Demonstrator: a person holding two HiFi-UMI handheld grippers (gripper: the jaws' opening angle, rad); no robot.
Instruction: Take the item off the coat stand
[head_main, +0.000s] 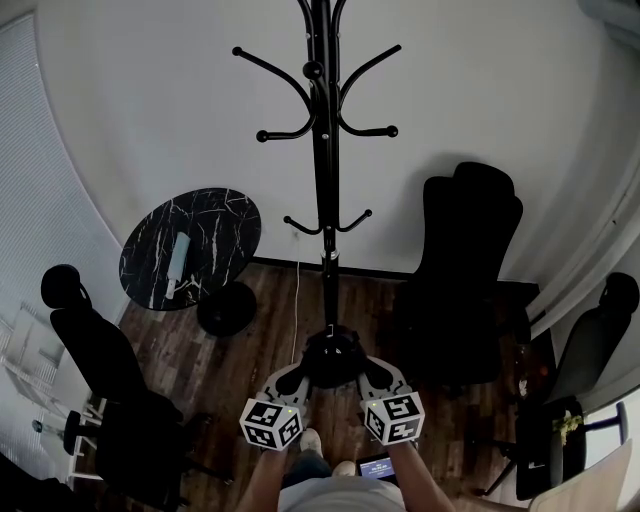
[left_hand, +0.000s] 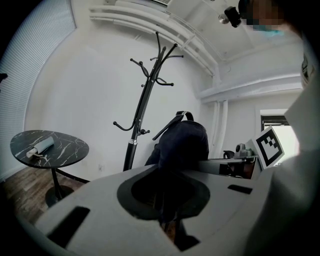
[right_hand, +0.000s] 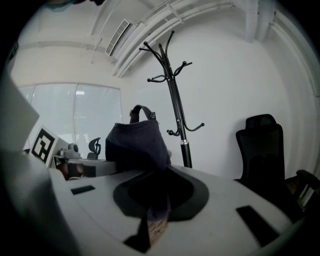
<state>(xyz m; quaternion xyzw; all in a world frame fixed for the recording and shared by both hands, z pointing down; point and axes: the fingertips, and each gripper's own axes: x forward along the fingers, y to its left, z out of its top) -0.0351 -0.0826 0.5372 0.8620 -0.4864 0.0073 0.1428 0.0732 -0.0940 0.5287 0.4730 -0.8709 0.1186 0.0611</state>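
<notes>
Bag (head_main: 331, 355) hangs low and centred, pinched between my two grippers and clear of every hook; all the hooks I can see on the coat stand (head_main: 322, 170) are bare, so I judge the lift-off done and only the carry-away left. Left gripper (head_main: 298, 378): jaws clamped on a fold of the dark fabric, which drops into the slot between them in the left gripper view (left_hand: 167, 200). Right gripper (head_main: 368, 376): the same, jaws clenched on fabric from the opposite side (right_hand: 157, 200). The bag body (left_hand: 182, 140) rises just beyond both sets of jaws, standing roughly upright with its strap loop on top (right_hand: 135, 140). Neither hand is nearer; the hold is symmetrical. Key relation: the stand's pole (right_hand: 175, 100) is straight ahead, beyond the bag. From the head view the bag overlaps the stand's foot, so I cannot tell the gap there, but both gripper views put the pole behind and apart. Room: the round marble tabletop (head_main: 215, 235) sits ahead to my left, a black office chair (head_main: 465, 270) ahead to my right, another chair (head_main: 90, 340) at the far left. The open lane is the bare wood floor (head_main: 230, 360) back toward me. Any pull should come toward my body, not sideways.
</notes>
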